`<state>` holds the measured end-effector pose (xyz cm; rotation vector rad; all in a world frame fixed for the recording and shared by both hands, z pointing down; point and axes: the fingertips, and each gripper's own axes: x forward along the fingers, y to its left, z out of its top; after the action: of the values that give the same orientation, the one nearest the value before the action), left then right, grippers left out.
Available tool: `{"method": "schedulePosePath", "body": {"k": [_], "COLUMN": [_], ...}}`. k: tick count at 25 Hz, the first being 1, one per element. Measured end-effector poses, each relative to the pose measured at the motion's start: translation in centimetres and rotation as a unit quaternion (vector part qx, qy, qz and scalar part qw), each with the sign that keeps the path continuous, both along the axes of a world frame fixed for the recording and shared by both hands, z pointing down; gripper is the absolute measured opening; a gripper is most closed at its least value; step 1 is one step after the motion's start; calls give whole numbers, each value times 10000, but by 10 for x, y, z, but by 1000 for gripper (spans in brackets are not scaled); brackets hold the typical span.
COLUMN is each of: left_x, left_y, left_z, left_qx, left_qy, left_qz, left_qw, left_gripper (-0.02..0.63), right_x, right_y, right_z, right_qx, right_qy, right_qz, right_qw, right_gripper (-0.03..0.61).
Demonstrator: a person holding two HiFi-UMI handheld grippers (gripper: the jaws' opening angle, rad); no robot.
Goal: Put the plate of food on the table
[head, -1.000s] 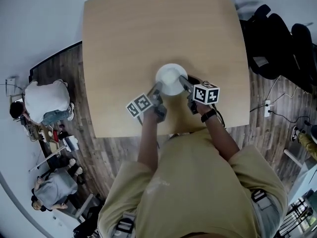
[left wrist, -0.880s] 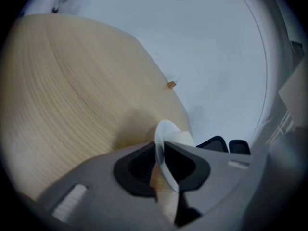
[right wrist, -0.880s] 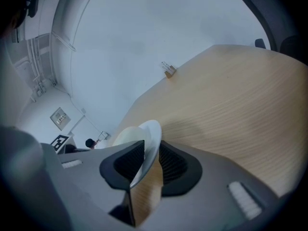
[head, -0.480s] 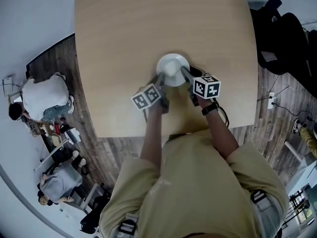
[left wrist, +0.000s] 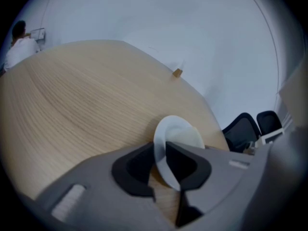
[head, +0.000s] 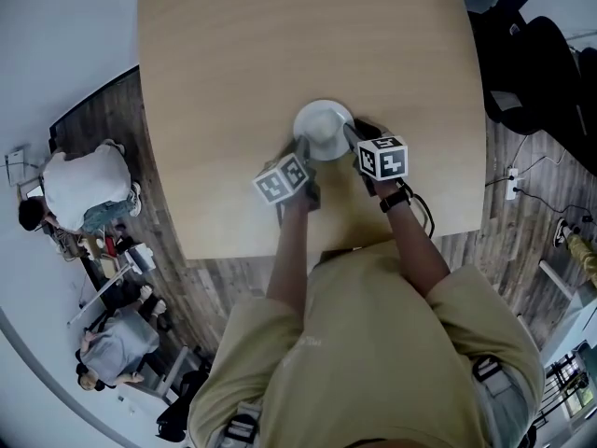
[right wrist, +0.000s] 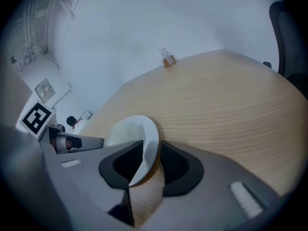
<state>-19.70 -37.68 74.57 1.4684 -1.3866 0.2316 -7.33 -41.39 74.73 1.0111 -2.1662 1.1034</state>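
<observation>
The plate [head: 323,127] has moved farther up the table [head: 280,45] and sits flat between the claws. The left claw [left wrist: 160,161] has loosened off its rim. The right claw [right wrist: 151,160] is opening (rim still inside), so placing looks done.

Table [head: 233,73] top: wide bare wood to the left, right and beyond the plate [head: 324,127], so you can pass freely there. One small wooden block [left wrist: 177,72] sits at the far edge, well apart. The plate's near sides are taken: left gripper [left wrist: 160,150] and right gripper [right wrist: 151,148] each straddle its rim, the right's jaws opening. Black chairs [head: 532,54] crowd the table's right side. People [head: 89,189] are low on the floor off its left.
</observation>
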Motion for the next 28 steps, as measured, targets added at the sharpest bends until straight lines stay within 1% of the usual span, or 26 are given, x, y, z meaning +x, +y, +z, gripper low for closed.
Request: {"method": "schedulePosePath", "body": {"k": [1,3,5,7,11,14,19,24,28], "left_x": [0,2,2,2,-1,-5,-7,-7,3], "left_y": [0,1,4,9,20,29,51,76,96], "left_z": [-1,-5,-12,-20,-40,-62,-109,-152,-181], "left_qx": [1,64,177,291,545,923,1623,2156,2530], "left_qy": [-36,-100,-271,-423,-526,-805,-1417,-1645,-1984], "left_qz": [18,49,108,174,160,187,248,344,569], "left_qw": [10000,9999,9994,9985,9970,9923,9762,9619,9452], "left_gripper": [89,145,221,247,245,217,143,110,77], "right_x": [2,6,12,18,26,28,33,30,36], "right_y": [0,2,7,11,16,22,40,68,94], "right_z": [-1,-3,-8,-15,-38,-62,-109,-152,-184], "right_qx": [2,26,85,168,466,837,1529,2132,2640], "right_qy": [1,38,66,46,-17,-68,-131,-161,-105], "right_qz": [46,120,155,178,231,241,249,307,319], "right_qw": [10000,9999,9998,9997,9986,9962,9878,9764,9639], "right_gripper": [118,129,133,133,133,118,72,27,6]}}
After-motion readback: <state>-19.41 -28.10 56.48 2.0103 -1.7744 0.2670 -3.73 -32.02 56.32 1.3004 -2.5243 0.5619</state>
